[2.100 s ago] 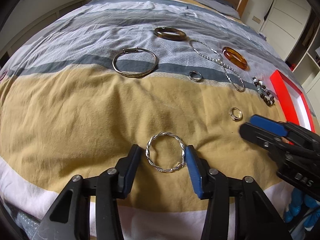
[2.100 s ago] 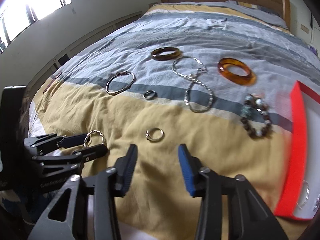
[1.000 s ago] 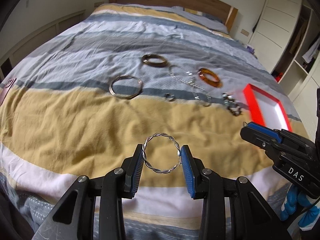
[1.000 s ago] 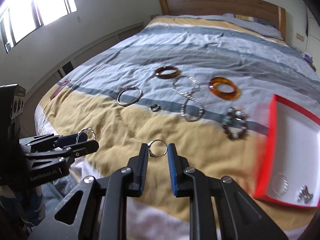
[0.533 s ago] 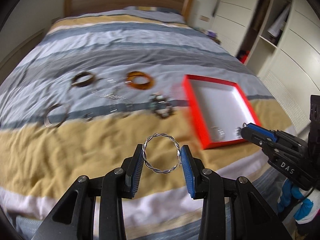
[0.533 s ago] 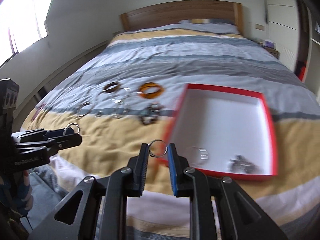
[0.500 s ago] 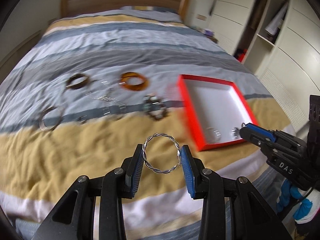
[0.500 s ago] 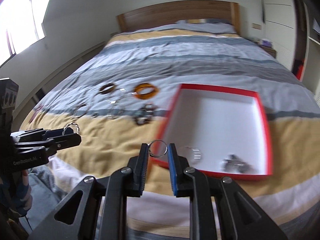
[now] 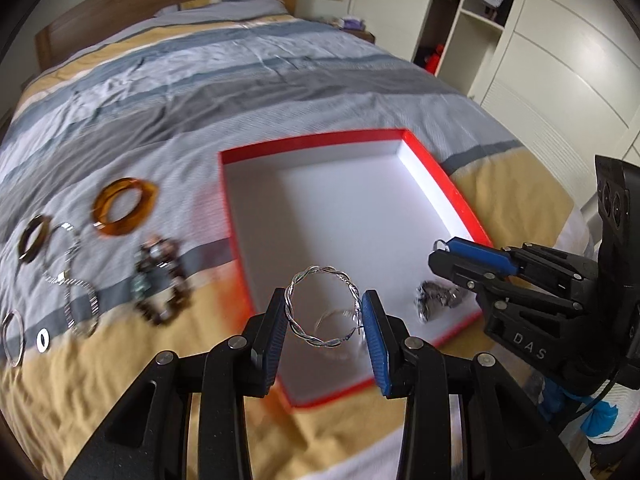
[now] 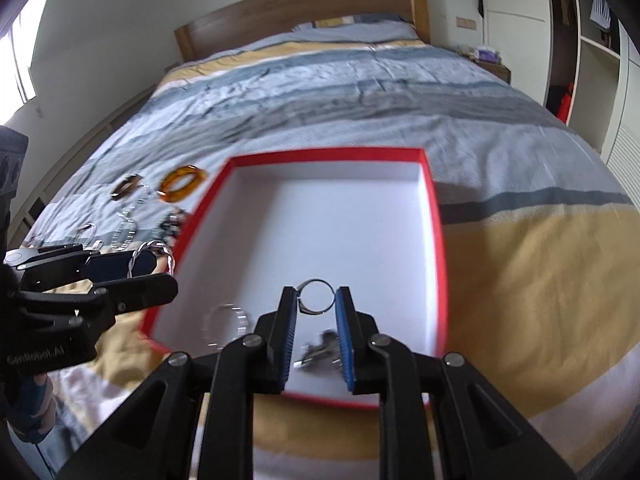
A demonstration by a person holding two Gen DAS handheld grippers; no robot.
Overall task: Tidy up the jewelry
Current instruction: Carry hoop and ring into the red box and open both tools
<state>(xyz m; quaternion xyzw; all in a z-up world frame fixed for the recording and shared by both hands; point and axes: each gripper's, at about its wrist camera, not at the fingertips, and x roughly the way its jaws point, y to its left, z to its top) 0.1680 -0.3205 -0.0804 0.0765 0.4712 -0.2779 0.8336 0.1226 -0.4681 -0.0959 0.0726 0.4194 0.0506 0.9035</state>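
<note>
We are over a bed dressed in a striped duvet of grey, blue and mustard bands, with a wooden headboard at the far end; white wardrobe doors and open shelving stand along the right wall; a red box with a white inside lies on the duvet. Left of the box more jewelry waits on the cover: an amber bangle, a dark bangle, a silver chain, a beaded bracelet and a thin hoop. Inside the box, near its front edge, we see a blurred ring-shaped piece and a small metal cluster.

Our left tool is clenched on a twisted silver bangle, held in the air over the box's near left corner; our right tool is clamped on a small silver ring, raised above the front part of the box.

Against a second ago, both tools have swung across from the mustard stretch of duvet; the box, then off to the right, now fills the middle of both views; both grips are unchanged.
</note>
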